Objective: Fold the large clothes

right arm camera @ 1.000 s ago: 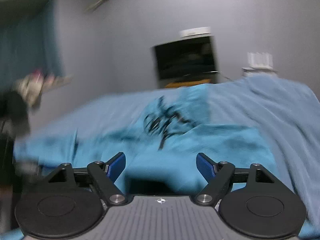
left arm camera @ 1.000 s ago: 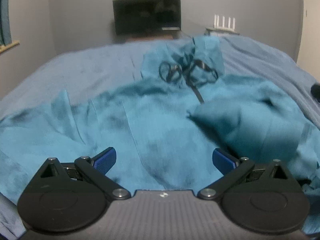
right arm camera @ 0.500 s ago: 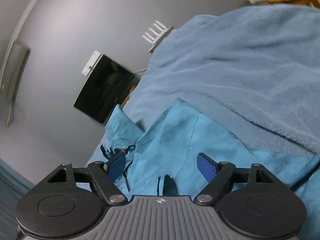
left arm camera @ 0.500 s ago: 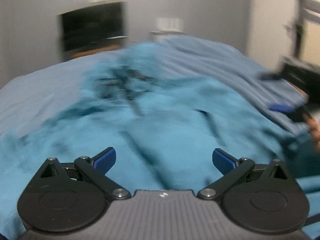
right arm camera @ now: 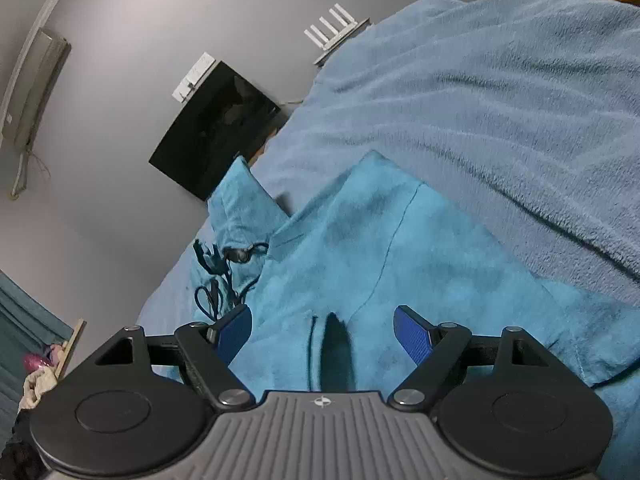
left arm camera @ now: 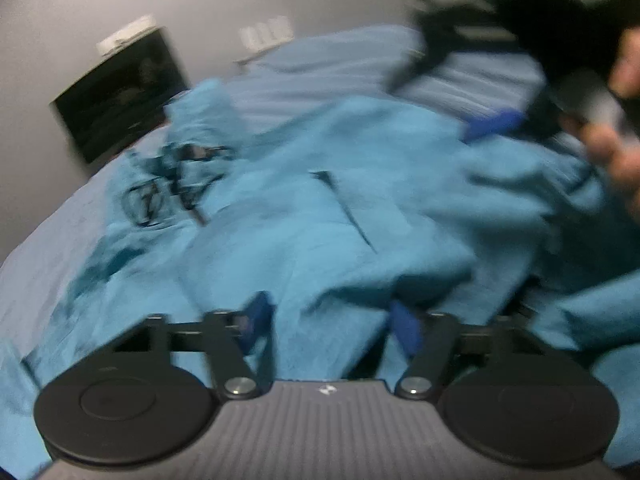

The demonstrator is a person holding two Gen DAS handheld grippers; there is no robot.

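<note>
Left gripper (left arm camera: 330,322): blue pads (left arm camera: 405,328) seen closer together than a second ago, a fold of the teal garment (left arm camera: 320,208) bunched between them at lower centre; the frame is too smeared for it to be told whether cloth is actually clamped. Right gripper (right arm camera: 323,330): jaws held apart, nothing pinched, poised just over the teal garment (right arm camera: 400,264) at lower centre of its own view. Its view was swung within the last second from a level look across the bed to a steep tilt, wall and black screen (right arm camera: 218,128) now thrown to upper left. Garment is spread rumpled over the blue blanket (right arm camera: 500,92), black drawstrings (right arm camera: 218,276) lying toward centre left. Both tools are judged to have been brought down onto the cloth; a first fold appears about to be started.
</note>
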